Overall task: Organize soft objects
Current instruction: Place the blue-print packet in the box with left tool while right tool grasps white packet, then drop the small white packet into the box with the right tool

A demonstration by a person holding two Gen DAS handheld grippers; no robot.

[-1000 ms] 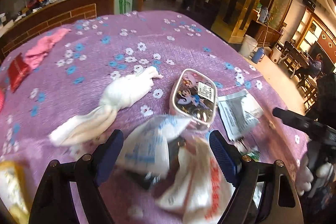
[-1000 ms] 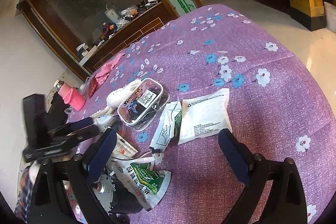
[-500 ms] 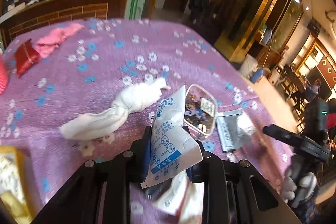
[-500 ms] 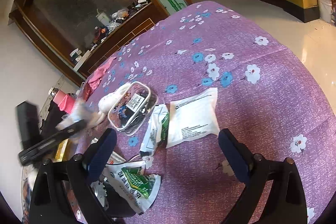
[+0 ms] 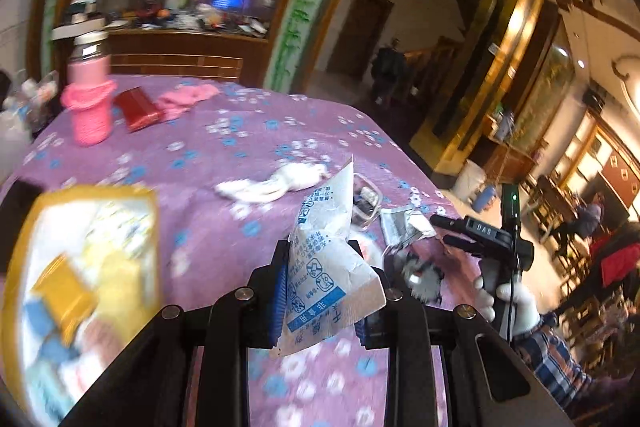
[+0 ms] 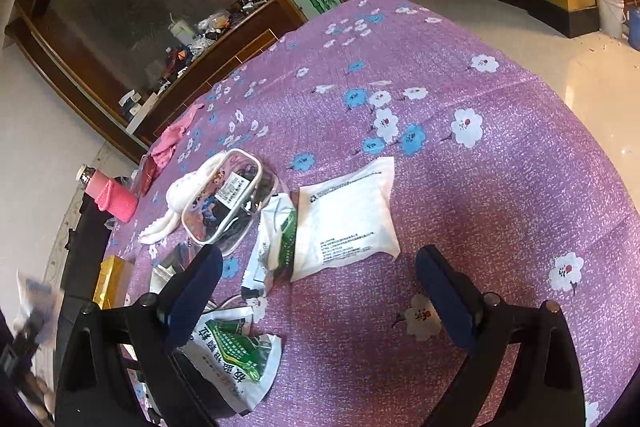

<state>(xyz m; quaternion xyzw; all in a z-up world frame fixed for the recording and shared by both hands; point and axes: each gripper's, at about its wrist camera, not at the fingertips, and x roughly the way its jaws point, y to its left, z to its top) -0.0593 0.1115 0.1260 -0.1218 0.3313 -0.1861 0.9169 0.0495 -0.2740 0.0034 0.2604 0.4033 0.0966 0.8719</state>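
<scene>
- the left hand-held gripper [image 5: 320, 291] is pinching a white packet [image 5: 328, 279], lifted above the purple table [image 5: 208, 163].
- the right hand-held gripper [image 6: 316, 291] is spread wide, holding nothing, over a white pouch [image 6: 346, 217].

A purple tablecloth [image 6: 500, 187] is scattered with white and blue flowers. On it lie a plain white packet [image 6: 346, 217] with small dark print, a white and green packet [image 6: 236, 347], a white knotted cloth [image 5: 276, 181], a pink cloth [image 5: 186, 97], a dark red pouch [image 5: 138, 109] and a pink bottle [image 5: 88, 99] with a silver top. A white sachet [image 5: 324, 275] with blue print and a blue band sits between black grippers with dark blue pads [image 6: 192, 299], beside a yellow box [image 5: 80, 283].
</scene>
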